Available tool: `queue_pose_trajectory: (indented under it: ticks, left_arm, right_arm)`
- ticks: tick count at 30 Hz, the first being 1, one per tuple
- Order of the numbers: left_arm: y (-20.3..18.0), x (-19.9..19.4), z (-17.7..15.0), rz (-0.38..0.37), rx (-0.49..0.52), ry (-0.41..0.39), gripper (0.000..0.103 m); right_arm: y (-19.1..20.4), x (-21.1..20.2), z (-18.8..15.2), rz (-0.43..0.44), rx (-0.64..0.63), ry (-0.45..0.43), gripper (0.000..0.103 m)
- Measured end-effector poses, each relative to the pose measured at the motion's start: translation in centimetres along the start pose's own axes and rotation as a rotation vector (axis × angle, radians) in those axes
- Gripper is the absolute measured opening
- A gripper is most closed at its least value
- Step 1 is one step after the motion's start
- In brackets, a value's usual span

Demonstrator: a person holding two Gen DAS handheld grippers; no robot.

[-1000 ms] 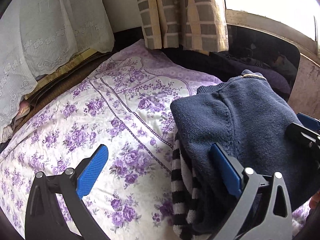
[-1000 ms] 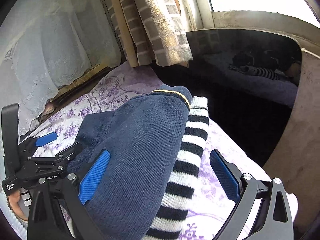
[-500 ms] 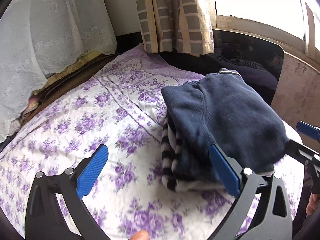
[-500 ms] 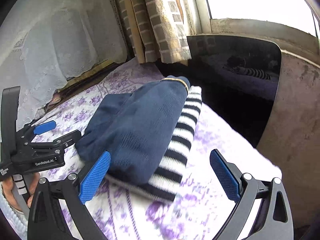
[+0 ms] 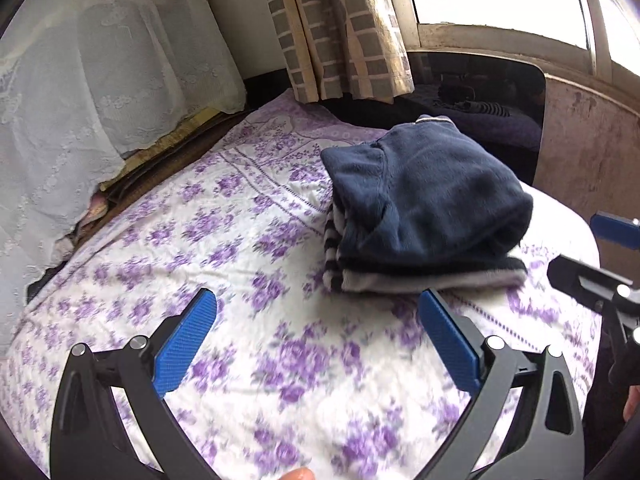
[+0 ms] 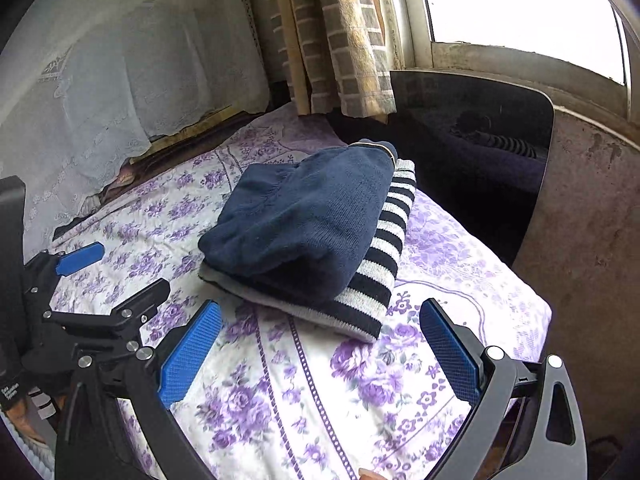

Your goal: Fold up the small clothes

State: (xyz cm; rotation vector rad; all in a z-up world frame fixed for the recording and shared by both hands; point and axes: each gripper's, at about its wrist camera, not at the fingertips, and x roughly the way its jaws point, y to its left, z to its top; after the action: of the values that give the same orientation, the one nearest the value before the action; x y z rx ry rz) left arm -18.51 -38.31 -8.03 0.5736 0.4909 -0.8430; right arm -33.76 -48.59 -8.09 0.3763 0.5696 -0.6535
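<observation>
A folded navy knit garment point(image 5: 432, 200) point(image 6: 304, 216) lies on top of a folded black-and-white striped garment point(image 5: 420, 278) point(image 6: 384, 248) on the purple-flowered bed cover point(image 5: 248, 240) point(image 6: 440, 240). My left gripper point(image 5: 318, 336) is open, hanging above the cover just short of the pile's near edge, with nothing between its fingers. My right gripper point(image 6: 320, 344) is open too, a little back from the pile's near corner, and holds nothing. Each gripper shows at the edge of the other's view: the right one point(image 5: 600, 264), the left one point(image 6: 88, 280).
White lace cloth point(image 5: 80, 80) drapes over something at the left of the bed. A checked curtain point(image 5: 340, 28) hangs at the back under a bright window. A dark glossy panel point(image 6: 480, 140) and a stained wall point(image 6: 580, 220) stand close to the bed's right edge.
Both grippers have drawn back and away from the clothes pile. A second ago the pile sat between their fingers; now it lies free on the bed, further from both cameras.
</observation>
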Motion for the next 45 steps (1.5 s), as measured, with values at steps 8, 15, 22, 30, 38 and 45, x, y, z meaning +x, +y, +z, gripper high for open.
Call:
queue_pose_trajectory:
  ticks: [8,15,22,30,38,45]
  left_arm:
    - [0.5,-4.4,-1.9,-0.008,-0.032,-0.033,0.098]
    - [0.7,-7.8,-2.1,0.019,-0.041,-0.076,0.098]
    - [-0.3,-9.8,-1.3,0.009,-0.022,-0.109,0.098]
    - [-1.1,-10.5,-0.7,-0.009,-0.021,-0.12,0.098]
    - [-1.6,-9.7,-0.4,-0.011,-0.024,-0.103,0.098]
    - [-2.2,-9.0,-0.5,-0.016,-0.018,-0.09,0.098]
  right_arm:
    - [1.9,-4.0,-0.2,-0.004,-0.052,-0.045,0.099]
    - [2.9,-7.6,-0.4,0.007,-0.094,-0.101,0.099]
    - [2.4,-9.6,-0.2,0.031,-0.085,-0.143,0.099]
    - [1.7,-9.8,-0.1,0.06,-0.064,-0.155,0.099]
    - [1.0,-9.3,0.0,0.074,-0.041,-0.156,0.099]
    - [0.9,-9.0,0.0,0.082,-0.037,-0.154,0.099]
